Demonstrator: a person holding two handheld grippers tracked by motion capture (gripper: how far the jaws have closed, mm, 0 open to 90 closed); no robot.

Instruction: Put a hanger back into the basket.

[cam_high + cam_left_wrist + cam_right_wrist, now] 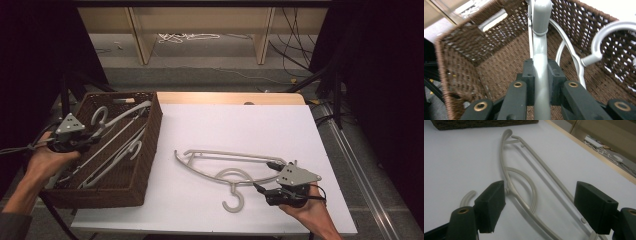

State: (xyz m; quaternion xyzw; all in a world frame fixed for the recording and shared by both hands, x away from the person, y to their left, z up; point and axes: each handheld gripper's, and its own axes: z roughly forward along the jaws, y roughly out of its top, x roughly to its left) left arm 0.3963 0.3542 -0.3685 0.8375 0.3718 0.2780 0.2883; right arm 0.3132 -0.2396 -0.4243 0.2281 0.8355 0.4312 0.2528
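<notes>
- Two grippers are held by a person at a white tabletop (210, 125), one in each hand.
- The left gripper (80, 136) is seen over the brown wicker basket (152, 130) at the left side of the tabletop, and its jaws are clenched on the grey bar of a hanger in the basket (540, 62).
- In the left gripper view, this bar runs straight up between the two black jaws, and a second hook (606, 37) is seen to the right of it, near the woven wall.
- Several grey hangers are laid inside the basket; how many cannot be told.
- The right gripper (263, 176) is held low at the right end of a grey hanger on the tabletop (227, 160), and its jaws are spread wide.
- In the right gripper view, the right end of this hanger (524, 180) lies between the two open jaws, and neither pad is seen to touch it.
- The loose hanger is laid flat on the white surface, just beside the basket, with its hook (233, 197) turned toward the person.
- The wooden edge of the table (225, 97) is seen beyond the white sheet.
</notes>
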